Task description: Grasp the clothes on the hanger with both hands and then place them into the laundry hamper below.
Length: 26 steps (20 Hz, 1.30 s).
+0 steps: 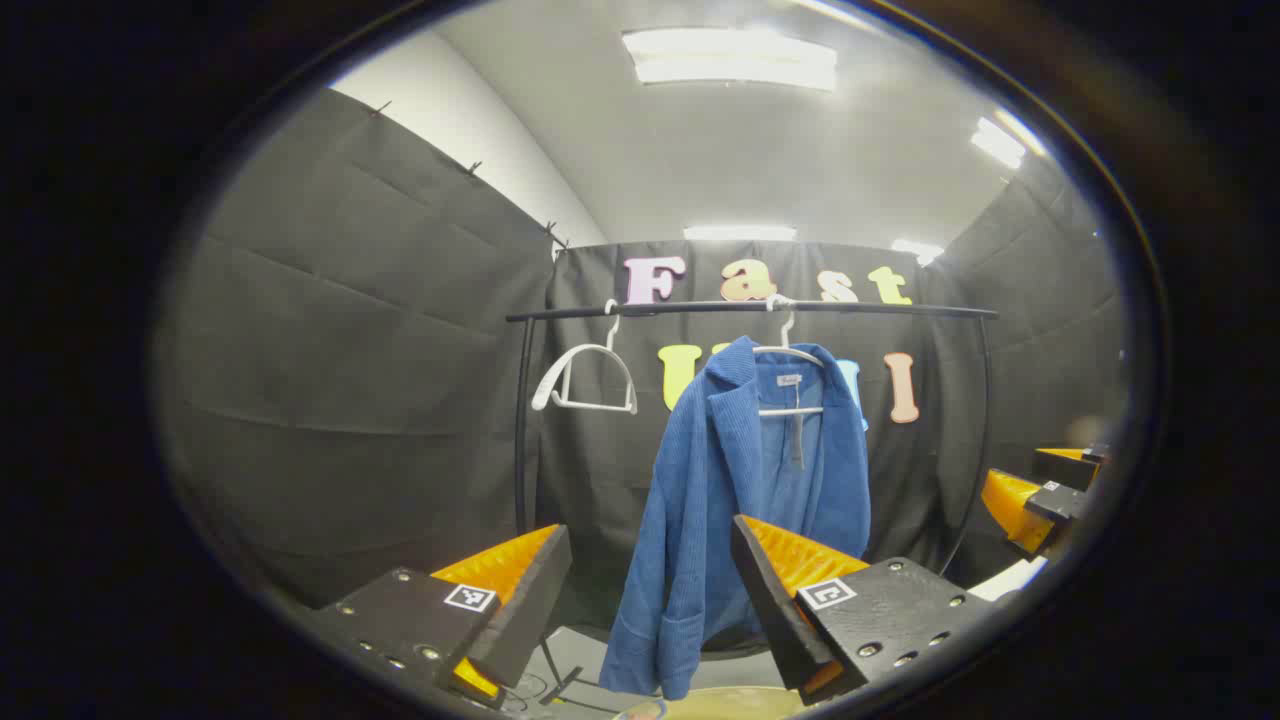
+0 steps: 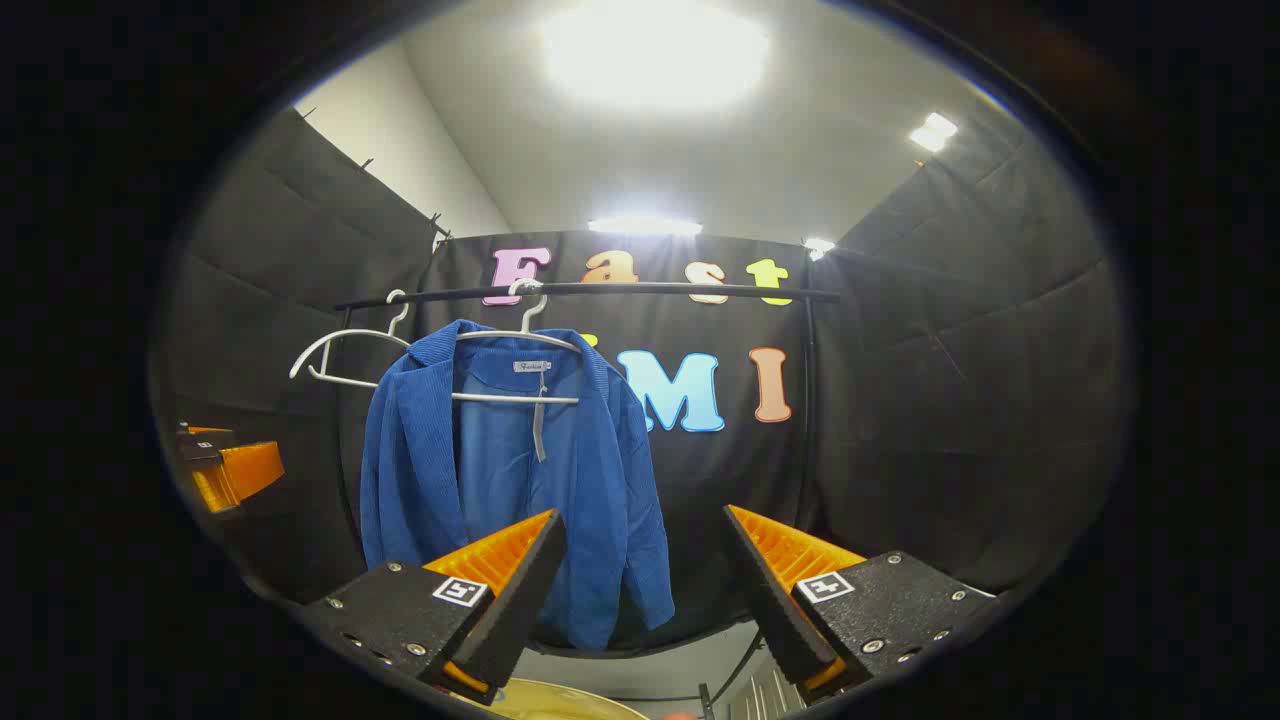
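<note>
- One blue jacket, on a hanger.
- Two white hangers: one empty hanger, one under the jacket.
- One black clothes rail.
- Two claws: the left claw and the right claw, each with two fingers.

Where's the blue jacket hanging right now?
The blue jacket hangs on a white hanger on the black rail, right of an empty hanger, in both views.
</note>
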Each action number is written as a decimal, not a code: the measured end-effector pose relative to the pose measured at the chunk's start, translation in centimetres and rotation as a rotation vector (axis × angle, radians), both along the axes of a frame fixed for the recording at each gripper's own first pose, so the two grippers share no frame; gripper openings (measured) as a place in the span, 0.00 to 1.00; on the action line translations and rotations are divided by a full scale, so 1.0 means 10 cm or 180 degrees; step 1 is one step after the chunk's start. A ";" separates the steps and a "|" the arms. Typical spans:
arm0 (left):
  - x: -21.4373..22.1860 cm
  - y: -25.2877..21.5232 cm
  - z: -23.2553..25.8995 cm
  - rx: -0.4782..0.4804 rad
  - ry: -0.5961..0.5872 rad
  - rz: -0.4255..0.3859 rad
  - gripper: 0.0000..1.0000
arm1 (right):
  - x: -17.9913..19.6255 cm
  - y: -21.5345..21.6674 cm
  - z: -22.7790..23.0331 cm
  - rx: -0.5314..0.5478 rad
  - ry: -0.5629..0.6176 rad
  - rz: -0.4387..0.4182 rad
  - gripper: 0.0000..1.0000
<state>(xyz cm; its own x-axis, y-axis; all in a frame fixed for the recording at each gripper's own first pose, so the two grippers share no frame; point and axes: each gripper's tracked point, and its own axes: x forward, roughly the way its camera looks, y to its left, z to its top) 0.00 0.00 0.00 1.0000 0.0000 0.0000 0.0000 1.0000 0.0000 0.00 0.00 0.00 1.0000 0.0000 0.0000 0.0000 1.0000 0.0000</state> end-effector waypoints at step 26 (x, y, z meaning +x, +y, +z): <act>0.09 -0.23 0.46 0.0115 -0.0137 -0.0219 0.87 | 0.07 0.00 0.47 0.0141 -0.0146 0.0066 0.96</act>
